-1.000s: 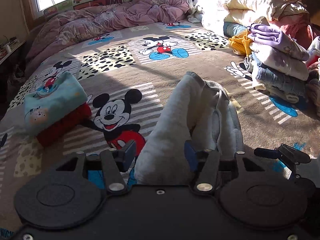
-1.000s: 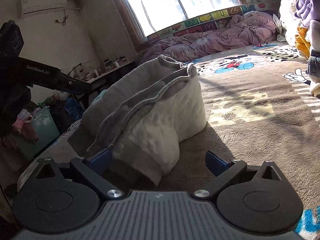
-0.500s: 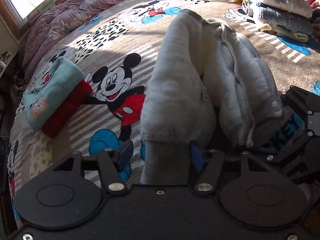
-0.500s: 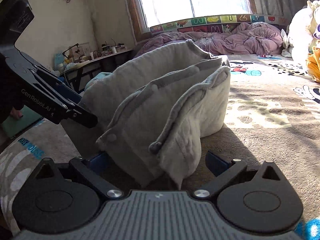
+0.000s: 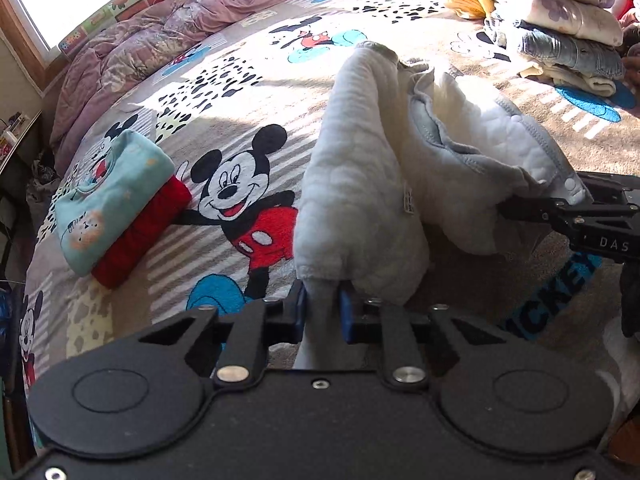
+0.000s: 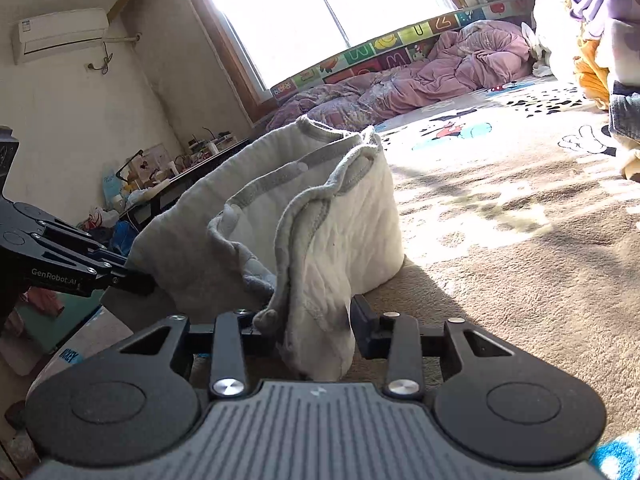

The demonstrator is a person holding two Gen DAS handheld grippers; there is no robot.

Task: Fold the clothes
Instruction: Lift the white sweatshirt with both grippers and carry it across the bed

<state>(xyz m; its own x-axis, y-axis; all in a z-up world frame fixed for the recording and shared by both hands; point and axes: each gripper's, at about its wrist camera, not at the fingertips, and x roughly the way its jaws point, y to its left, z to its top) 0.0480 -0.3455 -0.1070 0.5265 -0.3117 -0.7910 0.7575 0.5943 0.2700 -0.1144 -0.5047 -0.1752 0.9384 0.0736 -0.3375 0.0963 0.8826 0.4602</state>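
Closing on cloth, both grippers have hold of the same grey quilted garment (image 5: pixel 360 168), which stands bunched up mid-bed on the Mickey Mouse blanket (image 5: pixel 240 208). Left gripper (image 5: pixel 322 312): jaws narrow & still closing, blue pads pinching a thin grey fold at the garment's near-left end. Right gripper (image 6: pixel 316 330): jaws at a medium gap, also closing, w/ a thicker bundle of white quilted lining and grey ribbed edging squeezed between the fingers. From the left wrist view the right gripper comes in from the right edge, its tip at the snap-button edge of the garment. From the right wrist view the left gripper reaches in from the left, tip against the garment's grey outer side.

Left of the garment, apart from it: a folded light-blue top (image 5: pixel 108 196) stacked on a folded red item (image 5: pixel 140 236). Far right: pile of clothes (image 5: pixel 560 32), incl. denim & yellow pieces. Behind, along the window: rumpled pink quilt (image 5: pixel 180 28).
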